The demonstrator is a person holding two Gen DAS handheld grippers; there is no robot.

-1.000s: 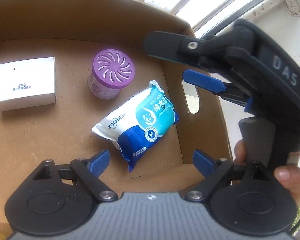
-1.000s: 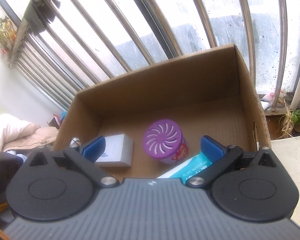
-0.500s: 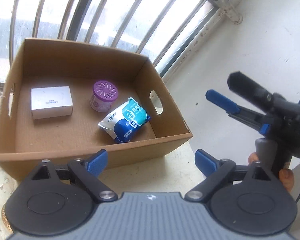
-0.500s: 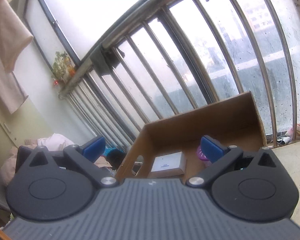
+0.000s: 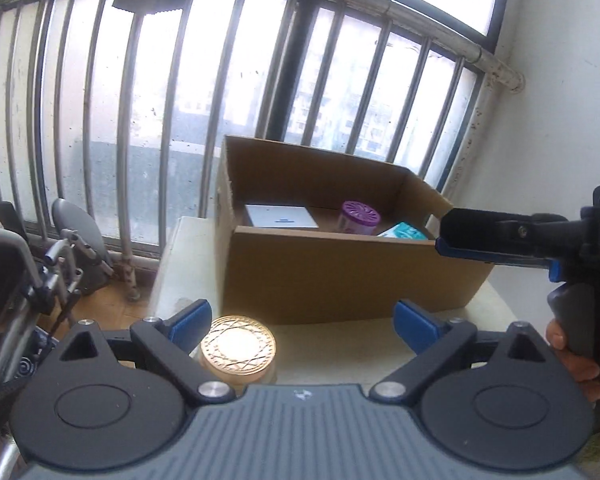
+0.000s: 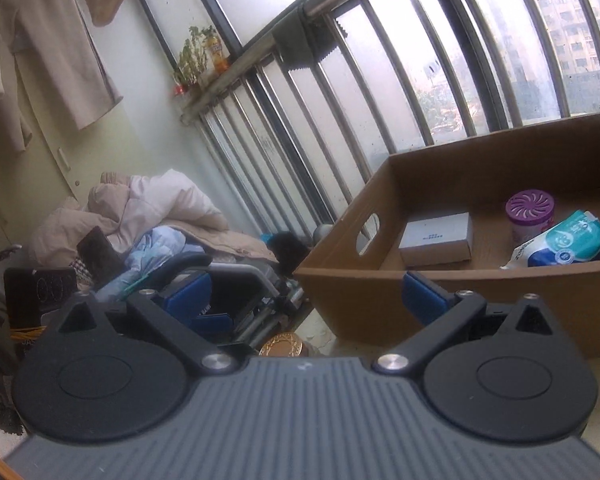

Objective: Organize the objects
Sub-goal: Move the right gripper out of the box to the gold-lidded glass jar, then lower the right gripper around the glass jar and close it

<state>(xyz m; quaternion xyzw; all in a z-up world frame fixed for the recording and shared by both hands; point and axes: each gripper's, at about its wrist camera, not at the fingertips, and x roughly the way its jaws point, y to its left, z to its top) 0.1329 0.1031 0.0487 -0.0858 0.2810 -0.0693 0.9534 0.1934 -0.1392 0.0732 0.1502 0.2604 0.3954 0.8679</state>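
Observation:
A cardboard box (image 5: 340, 276) stands on a pale tabletop (image 5: 340, 344) and holds a white carton (image 5: 280, 216), a purple-lidded jar (image 5: 360, 216) and a blue-and-white wipes pack (image 5: 404, 233). On my side of the box stands a gold-lidded jar (image 5: 238, 344). My left gripper (image 5: 302, 318) hangs over the table in front of the box. Its jaws are opening, and the gold jar shows just inside the left finger (image 5: 190, 318), untouched. My right gripper (image 6: 306, 292) is open and empty, level with the box's near right corner (image 5: 448, 236). From there I see the box (image 6: 380, 296) and the gold lid (image 6: 282, 346).
Barred windows (image 5: 172, 120) run behind the box and a white wall (image 5: 560, 120) closes the right side. A metal wheeled frame (image 5: 60, 264) stands left of the table, where the tabletop ends. A heap of bedding and clothes (image 6: 140, 216) lies further left.
Both grippers have drawn back from over the box, which now sits farther off. Both views have swung left, the gold-lidded jar has come into sight, and the left jaws stand wider.

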